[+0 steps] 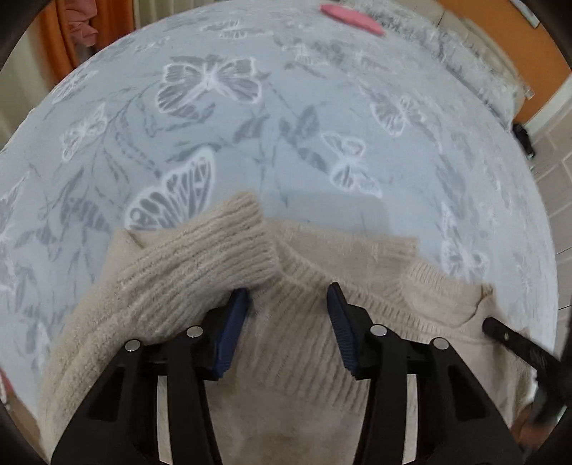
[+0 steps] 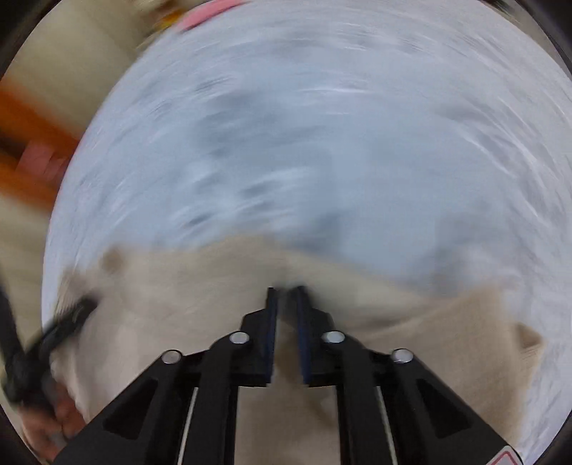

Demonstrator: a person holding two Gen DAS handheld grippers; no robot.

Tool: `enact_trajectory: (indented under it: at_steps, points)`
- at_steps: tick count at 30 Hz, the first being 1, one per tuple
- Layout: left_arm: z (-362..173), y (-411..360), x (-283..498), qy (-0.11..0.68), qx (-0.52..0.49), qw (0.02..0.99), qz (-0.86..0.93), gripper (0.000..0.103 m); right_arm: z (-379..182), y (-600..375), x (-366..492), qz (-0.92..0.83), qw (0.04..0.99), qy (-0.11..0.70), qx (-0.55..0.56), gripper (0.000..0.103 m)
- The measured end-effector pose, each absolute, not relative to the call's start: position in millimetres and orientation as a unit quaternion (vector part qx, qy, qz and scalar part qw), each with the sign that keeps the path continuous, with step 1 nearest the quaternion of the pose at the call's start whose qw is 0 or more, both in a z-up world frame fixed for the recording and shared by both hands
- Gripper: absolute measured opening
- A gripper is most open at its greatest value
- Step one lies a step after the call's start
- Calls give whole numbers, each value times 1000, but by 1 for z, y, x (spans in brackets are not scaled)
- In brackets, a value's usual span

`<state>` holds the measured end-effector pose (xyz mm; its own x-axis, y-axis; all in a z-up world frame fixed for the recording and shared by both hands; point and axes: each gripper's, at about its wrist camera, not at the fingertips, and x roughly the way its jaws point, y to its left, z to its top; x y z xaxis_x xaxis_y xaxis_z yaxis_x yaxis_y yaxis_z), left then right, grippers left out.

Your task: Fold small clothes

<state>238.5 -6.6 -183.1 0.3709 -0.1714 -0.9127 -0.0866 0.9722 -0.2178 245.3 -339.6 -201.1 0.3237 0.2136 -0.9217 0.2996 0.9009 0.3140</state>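
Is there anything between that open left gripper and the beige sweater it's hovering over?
Nothing visible. The left gripper has its jaws open right above the sweater near the collar, with only knit between them. A folded sleeve lies beside its left jaw.

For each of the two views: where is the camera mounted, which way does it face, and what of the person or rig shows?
Left wrist: sits on the left tongs, looking steeply down at the beige sweater on the butterfly bedspread; pads apart; the right tongs' tip enters at right.
Right wrist: sits on the right tongs, facing down, blurred; pads pinch a sweater fold; a hand shows lower left.
Shared: sweater, bedspread, pink item at the far edge.
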Motion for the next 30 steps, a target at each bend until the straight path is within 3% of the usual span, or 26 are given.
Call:
enact_trajectory:
  at_steps: [2, 4, 7, 10, 12, 16, 23, 26, 28, 30]
  points:
    - [-184, -9, 236, 556, -99, 824, -33, 46, -199, -360, 239, -28, 780, 560, 279, 0]
    - [-186, -14, 232, 547, -79, 832, -34, 47, -192, -347, 237, -3, 795, 557, 240, 7]
    - [-186, -19, 229, 544, -68, 836, -27, 50, -209, -334, 240, 10, 793, 583, 177, 0]
    - [-182, -17, 234, 555, -72, 828, -26, 50, -193, -358, 235, -26, 790, 565, 239, 1]
    - [-173, -16, 234, 559, -80, 824, -30, 50, -168, -365, 217, -29, 808, 536, 243, 12]
    - [-155, -9, 220, 548, -67, 833, -15, 54, -139, -378, 168, -38, 821, 511, 252, 20]
    - [-135, 11, 193, 545, -53, 837, 15, 60, -133, -404, 72, -87, 806, 503, 301, 22]
    - [-126, 36, 172, 545, -74, 835, 21, 67, -133, -406, 41, -94, 801, 513, 294, 38]
    - [-120, 58, 155, 543, -92, 834, 30, 73, -134, -406, 22, -103, 801, 518, 282, 55]
    - [-120, 91, 131, 544, -137, 827, 39, 80, -142, -410, -3, -117, 794, 529, 277, 62]
